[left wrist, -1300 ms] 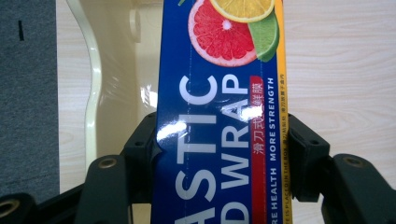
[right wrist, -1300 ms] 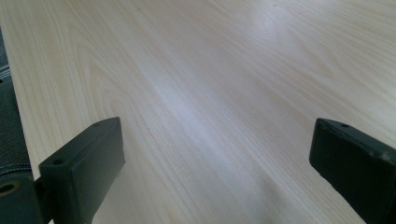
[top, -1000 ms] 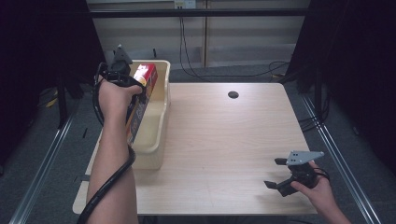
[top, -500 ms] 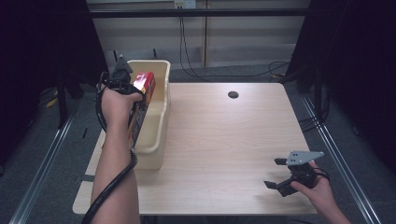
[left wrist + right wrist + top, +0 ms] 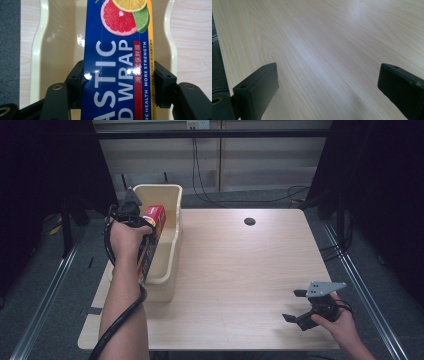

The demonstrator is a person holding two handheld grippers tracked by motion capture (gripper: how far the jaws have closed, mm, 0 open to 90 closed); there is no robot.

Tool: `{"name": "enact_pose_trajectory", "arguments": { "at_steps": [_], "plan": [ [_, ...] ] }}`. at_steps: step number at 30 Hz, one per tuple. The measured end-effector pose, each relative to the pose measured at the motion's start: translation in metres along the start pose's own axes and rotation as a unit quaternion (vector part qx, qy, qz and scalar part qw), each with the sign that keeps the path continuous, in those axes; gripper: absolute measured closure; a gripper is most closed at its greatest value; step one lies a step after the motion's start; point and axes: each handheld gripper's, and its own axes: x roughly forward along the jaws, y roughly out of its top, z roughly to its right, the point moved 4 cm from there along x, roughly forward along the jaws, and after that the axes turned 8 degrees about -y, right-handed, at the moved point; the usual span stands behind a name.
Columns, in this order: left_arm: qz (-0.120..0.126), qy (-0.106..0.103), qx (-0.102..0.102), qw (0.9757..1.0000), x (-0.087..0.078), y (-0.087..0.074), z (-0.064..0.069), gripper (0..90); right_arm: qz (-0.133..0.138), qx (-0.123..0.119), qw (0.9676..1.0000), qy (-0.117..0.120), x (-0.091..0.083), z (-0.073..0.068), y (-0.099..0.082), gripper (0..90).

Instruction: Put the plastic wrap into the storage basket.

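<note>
Cardboard item: plastic wrap box [image 5: 117, 62], long and narrow, blue printed face with citrus graphic, red end cap seen from the high view [image 5: 154, 214].
Location of box: held lengthwise over the cream plastic bin [image 5: 167, 270] at the left edge of the table [image 5: 240, 270], lower end down inside the bin, red end raised near the far wall.
Left gripper [image 5: 117, 82]: jaws clamped across the width of the box, one pad on each long edge, near mid-length.
Right gripper [image 5: 300, 305]: jaws apart, nothing between them, low over bare wood at the near right corner of the table.
Handling estimate: light for its length; thin card walls likely to dent under hard squeeze; glossy print probably slippery against the pads.
Grip point: across the narrow width, close to the middle, so that the long ends do not swing; avoid the end flaps.
Stiffness: rigid along its length, judged from the straight edges; a roll inside may shift if tilted steeply.
Container: bin is oblong with wavy rim and smooth glossy interior.
Contents: no other item visible in the exposed part of the bin; the floor under the box is hidden.
Risk: box end may catch on the bin rim when lowered.
</note>
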Motion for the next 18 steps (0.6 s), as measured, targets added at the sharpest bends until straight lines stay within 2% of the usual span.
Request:
{"name": "enact_pose_trajectory", "arguments": {
  "at_steps": [10, 12, 13, 15, 18],
  "plan": [
    [-0.008, 0.000, -0.008, 0.9999, 0.010, -0.001, -0.006, 40.2, 0.000, 0.002, 1.0000, -0.001, 0.000, 0.000, 0.000, 3.1],
    [-0.009, 0.001, -0.018, 0.9998, 0.012, -0.001, -0.007, 40.2, 0.000, 0.001, 1.0000, -0.001, 0.000, 0.000, 0.000, 3.1],
    [-0.011, -0.001, -0.009, 0.9999, 0.013, -0.001, -0.008, 40.2, -0.001, 0.001, 1.0000, -0.001, 0.000, 0.000, 0.000, 3.2],
    [-0.015, 0.000, -0.008, 0.9999, 0.014, -0.001, -0.009, 40.1, 0.000, 0.001, 1.0000, -0.001, 0.000, 0.000, 0.000, 3.1],
    [-0.014, 0.000, -0.014, 0.9998, 0.017, 0.000, -0.009, 40.0, 0.000, 0.001, 1.0000, -0.001, 0.001, 0.000, 0.000, 3.1]
  ]
}}
